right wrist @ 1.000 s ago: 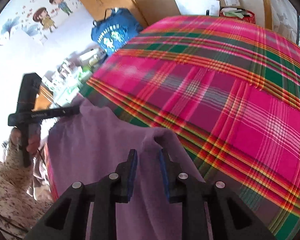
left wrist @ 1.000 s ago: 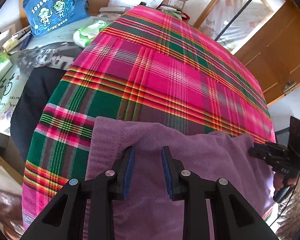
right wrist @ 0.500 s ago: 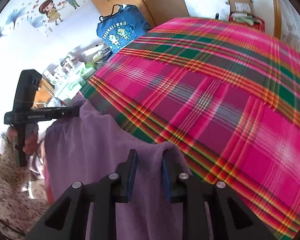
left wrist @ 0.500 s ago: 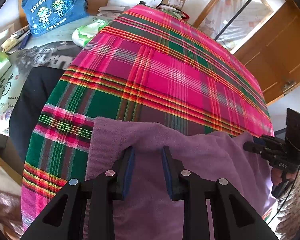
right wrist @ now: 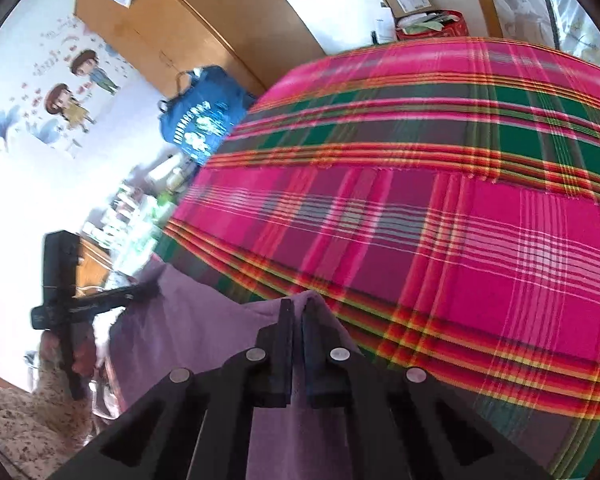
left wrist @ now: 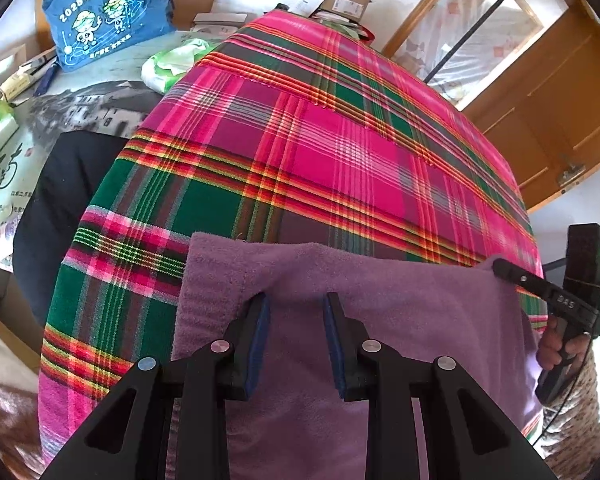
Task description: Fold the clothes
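A purple fleece garment (left wrist: 400,320) lies flat at the near edge of a bed with a pink, green and red plaid cover (left wrist: 340,152). My left gripper (left wrist: 296,300) is open just above the garment's far-left part, with purple cloth showing between its pads. At the garment's far-right corner, the right gripper (left wrist: 498,266) comes in from the side, held by a hand. In the right wrist view the right gripper (right wrist: 298,304) is shut on that corner of the garment (right wrist: 188,332). The left gripper (right wrist: 150,290) shows at the other corner.
A blue tote bag (left wrist: 108,12) stands on a cluttered desk (left wrist: 20,120) left of the bed. A cardboard box (left wrist: 346,0) sits beyond the bed's far end. A wooden door (left wrist: 560,100) stands at the right. A wooden wardrobe (right wrist: 172,32) is at the back.
My right gripper's jaws have closed on the garment's corner, and the gripper has rolled and shifted slightly. The left gripper has stayed put with the same gap.
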`<move>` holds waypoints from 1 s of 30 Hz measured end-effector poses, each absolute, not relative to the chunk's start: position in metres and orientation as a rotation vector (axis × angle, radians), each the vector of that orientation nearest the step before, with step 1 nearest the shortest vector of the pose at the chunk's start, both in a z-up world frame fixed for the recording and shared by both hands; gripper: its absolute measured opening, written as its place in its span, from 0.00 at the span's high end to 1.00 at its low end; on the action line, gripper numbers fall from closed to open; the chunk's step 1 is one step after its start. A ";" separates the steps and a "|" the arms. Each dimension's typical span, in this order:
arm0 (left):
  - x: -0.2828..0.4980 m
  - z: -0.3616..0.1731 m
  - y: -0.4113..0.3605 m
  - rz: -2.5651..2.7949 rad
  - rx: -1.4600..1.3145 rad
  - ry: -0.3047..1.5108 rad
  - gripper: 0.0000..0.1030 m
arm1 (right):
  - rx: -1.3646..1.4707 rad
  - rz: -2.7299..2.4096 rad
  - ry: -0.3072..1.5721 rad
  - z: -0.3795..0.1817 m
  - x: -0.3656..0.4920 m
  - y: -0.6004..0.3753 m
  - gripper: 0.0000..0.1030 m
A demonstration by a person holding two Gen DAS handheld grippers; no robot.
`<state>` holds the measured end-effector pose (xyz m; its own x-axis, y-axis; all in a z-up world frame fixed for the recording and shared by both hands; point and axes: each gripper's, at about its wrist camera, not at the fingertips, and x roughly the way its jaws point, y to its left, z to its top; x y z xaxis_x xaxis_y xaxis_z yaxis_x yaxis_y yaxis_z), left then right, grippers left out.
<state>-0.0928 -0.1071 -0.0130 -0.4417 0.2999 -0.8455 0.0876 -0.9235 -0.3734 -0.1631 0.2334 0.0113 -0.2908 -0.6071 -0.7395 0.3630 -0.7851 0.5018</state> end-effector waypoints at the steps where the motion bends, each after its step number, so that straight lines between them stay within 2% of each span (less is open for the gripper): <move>1: -0.094 -0.013 -0.109 2.499 -1.583 -0.554 0.72 | 1.362 -2.111 -0.309 0.010 -0.164 0.233 0.96; 7: -0.095 -0.013 -0.109 2.499 -1.585 -0.562 0.72 | 1.360 -2.201 -0.208 0.004 -0.170 0.223 0.96; 12: -0.094 -0.013 -0.107 2.510 -1.591 -0.548 0.72 | 1.342 -2.217 -0.205 0.014 -0.165 0.232 0.96; 15: -0.094 -0.012 -0.106 2.515 -1.593 -0.543 0.72 | 1.306 -2.263 -0.215 0.028 -0.156 0.250 0.93; 18: -0.094 -0.012 -0.105 2.520 -1.597 -0.542 0.72 | 1.297 -2.272 -0.214 0.037 -0.145 0.268 0.84; 22: -0.094 -0.012 -0.105 2.529 -1.597 -0.535 0.72 | 1.314 -2.274 -0.186 0.039 -0.132 0.283 0.81; 30: -0.093 -0.012 -0.103 2.541 -1.603 -0.531 0.72 | 1.356 -2.180 0.011 0.024 -0.116 0.262 0.81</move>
<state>-0.0930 -0.1028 -0.0121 -0.4450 0.2583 -0.8575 0.1067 -0.9354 -0.3372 -0.1161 0.2618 0.0242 -0.3263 -0.4574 -0.8273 0.4653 -0.8395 0.2806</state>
